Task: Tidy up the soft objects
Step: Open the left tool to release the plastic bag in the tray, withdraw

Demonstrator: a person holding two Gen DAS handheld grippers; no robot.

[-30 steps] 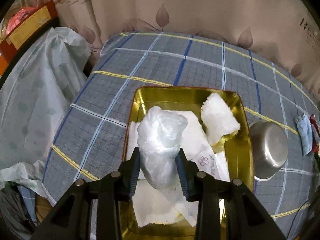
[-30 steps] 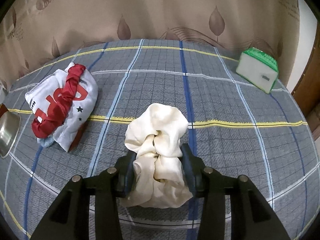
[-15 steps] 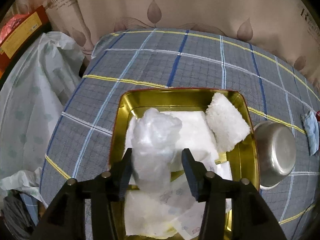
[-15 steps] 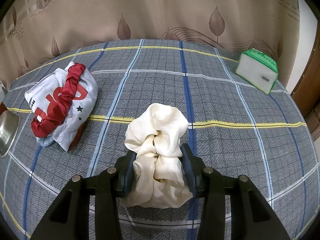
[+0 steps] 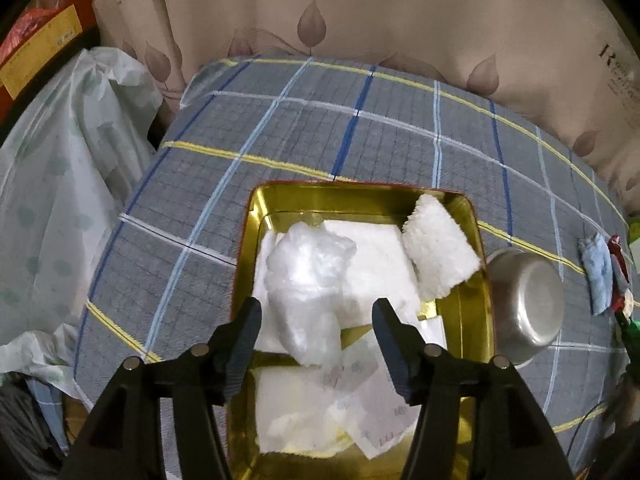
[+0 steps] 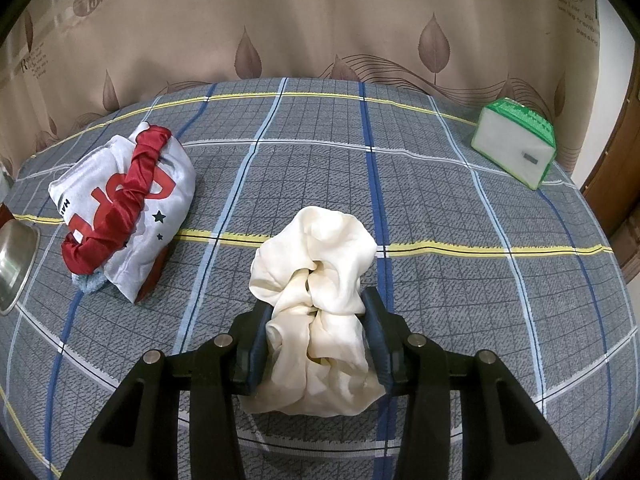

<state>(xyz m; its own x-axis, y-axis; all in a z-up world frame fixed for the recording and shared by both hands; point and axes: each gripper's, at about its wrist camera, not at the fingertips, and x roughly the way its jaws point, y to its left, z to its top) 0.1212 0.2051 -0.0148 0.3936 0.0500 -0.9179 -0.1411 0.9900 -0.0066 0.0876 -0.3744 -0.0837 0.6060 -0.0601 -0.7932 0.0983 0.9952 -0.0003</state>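
From the left wrist view, a crumpled clear plastic bag (image 5: 310, 288) lies in the gold tin tray (image 5: 476, 312), on top of flat white tissue sheets (image 5: 372, 264) that line it. The left gripper (image 5: 317, 322) hangs over the tray's near half with its fingers spread wide, gripping nothing; the bag sits between them with a gap on each side. A folded fluffy white cloth (image 5: 438, 252) leans in the tray's far right corner. Just right of the tray stands a steel bowl (image 5: 528, 308), and beyond that a small blue cloth (image 5: 598, 274). Printed tissue packets at the tray's near end are partly hidden by the fingers.

From the right wrist view, the right gripper (image 6: 318, 342) is clamped on a cream satin scrunchie (image 6: 316, 308), bunched and glossy, above the plaid tablecloth (image 6: 460, 216). Left of the scrunchie lies a white printed cloth bundle (image 6: 120, 216) with a red scrunchie (image 6: 120, 204) draped over it. To the scrunchie's far right sits a green-edged pouch (image 6: 514, 142).
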